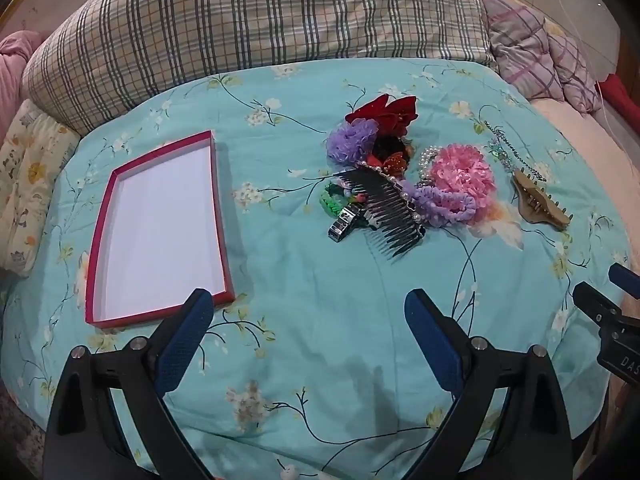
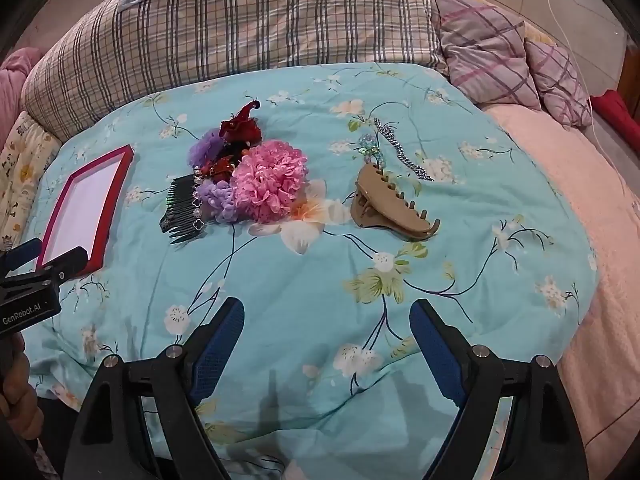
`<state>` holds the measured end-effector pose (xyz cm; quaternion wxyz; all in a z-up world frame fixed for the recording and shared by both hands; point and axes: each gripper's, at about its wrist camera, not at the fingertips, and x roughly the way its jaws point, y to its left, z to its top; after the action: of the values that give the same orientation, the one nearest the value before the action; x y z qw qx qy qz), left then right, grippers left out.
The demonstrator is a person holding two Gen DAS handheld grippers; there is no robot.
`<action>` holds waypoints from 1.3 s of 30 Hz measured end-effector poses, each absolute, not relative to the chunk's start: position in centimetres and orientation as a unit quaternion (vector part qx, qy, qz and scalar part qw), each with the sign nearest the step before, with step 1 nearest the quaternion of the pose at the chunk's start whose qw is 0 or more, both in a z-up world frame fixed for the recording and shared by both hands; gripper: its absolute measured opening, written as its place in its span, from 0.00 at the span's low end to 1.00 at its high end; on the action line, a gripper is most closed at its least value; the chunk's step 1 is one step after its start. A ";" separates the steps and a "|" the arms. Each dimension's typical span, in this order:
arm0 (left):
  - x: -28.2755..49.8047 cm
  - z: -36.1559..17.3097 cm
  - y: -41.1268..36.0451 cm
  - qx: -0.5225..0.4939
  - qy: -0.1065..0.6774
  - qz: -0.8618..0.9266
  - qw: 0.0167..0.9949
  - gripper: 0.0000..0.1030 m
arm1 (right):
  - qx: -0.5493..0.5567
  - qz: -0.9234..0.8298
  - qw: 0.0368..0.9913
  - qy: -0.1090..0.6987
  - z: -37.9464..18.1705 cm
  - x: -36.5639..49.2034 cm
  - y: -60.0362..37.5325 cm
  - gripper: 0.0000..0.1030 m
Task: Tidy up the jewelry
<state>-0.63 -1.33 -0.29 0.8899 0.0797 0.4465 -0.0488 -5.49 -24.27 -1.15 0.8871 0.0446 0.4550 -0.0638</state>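
Red tray [image 1: 224, 216], long axis toward pillows [image 1: 260, 24]

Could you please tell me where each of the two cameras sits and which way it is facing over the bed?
Left wrist: on the left gripper, angled down over the blue floral quilt, facing the red tray; its own open jaws show, the right gripper at the right edge.
Right wrist: on the right gripper, angled down, facing the tan claw clip; open jaws show, a hand lower left.
Shared: tray, pink flower, black comb, plaid pillow.
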 end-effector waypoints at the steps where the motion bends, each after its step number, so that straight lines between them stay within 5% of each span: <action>1: -0.6 -0.3 -1.3 0.079 0.447 -0.049 0.890 0.95 | 0.043 -0.066 0.887 0.455 -1.2 -5.5 -24.3 0.84; 39: -0.3 -1.1 -1.5 0.074 0.453 -0.057 0.887 0.95 | 0.045 -0.082 0.887 0.453 -1.6 -5.0 -24.8 0.84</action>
<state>-0.29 -1.48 -1.05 0.8865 0.0740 0.4531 -0.0575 -5.03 -24.82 -1.62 0.8866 0.0448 0.4531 -0.0821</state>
